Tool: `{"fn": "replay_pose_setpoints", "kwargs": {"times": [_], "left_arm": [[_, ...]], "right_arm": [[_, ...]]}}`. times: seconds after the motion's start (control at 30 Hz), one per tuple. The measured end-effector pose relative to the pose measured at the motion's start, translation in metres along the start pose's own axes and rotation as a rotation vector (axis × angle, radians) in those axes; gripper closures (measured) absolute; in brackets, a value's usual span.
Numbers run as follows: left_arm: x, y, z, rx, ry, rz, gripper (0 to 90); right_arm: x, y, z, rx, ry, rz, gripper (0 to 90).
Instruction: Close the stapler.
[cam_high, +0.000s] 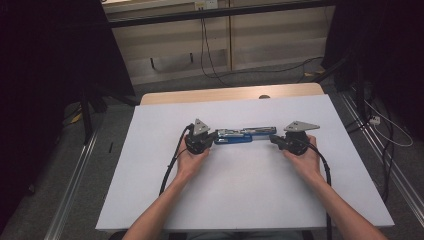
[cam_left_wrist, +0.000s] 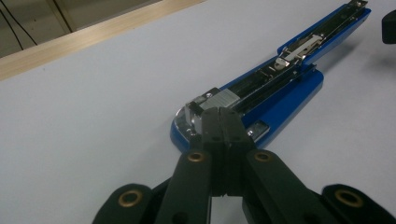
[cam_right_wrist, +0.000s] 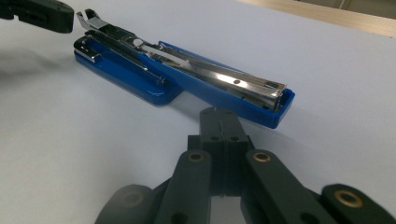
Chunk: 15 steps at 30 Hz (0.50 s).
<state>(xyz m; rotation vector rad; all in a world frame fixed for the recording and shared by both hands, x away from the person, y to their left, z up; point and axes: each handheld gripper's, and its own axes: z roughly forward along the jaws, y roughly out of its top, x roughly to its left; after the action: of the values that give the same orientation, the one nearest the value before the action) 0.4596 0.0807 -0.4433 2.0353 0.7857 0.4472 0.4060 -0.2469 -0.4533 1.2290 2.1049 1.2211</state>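
- Here, left of centre in the high view, my left gripper (cam_high: 212, 136) has its jaws pressed together, empty, tips against the stapler's (cam_high: 243, 135) hinged end to brace it.
- Mid-frame, the blue stapler lies swung open on the white table (cam_high: 150, 190).
- Right of centre, my right gripper (cam_high: 274, 139) is likewise closed on nothing, just beside the far end.

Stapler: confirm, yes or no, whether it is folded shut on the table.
No: in the right gripper view the blue stapler lies swung open, its top arm stretched out flat beyond the base with the metal staple channel exposed.
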Motion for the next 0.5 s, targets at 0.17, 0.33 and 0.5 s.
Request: {"fn": "replay_pose_setpoints", "kwargs": {"times": [0.17,0.33,0.5], "left_arm": [[-0.0002,-0.0001,0.0046,0.020,-0.003,0.000,90.0],[-0.0019,-0.0023,0.0082,0.041,0.000,0.010,90.0],[-0.0029,-0.0024,0.0091,0.038,-0.004,-0.001,90.0]], "right_arm": [[0.0008,0.0001,0.0009,0.014,-0.002,0.001,90.0],[0.0013,0.0007,0.0024,0.033,-0.040,-0.018,90.0],[-0.0001,0.0010,0.0027,0.040,-0.033,-0.001,90.0]]}}
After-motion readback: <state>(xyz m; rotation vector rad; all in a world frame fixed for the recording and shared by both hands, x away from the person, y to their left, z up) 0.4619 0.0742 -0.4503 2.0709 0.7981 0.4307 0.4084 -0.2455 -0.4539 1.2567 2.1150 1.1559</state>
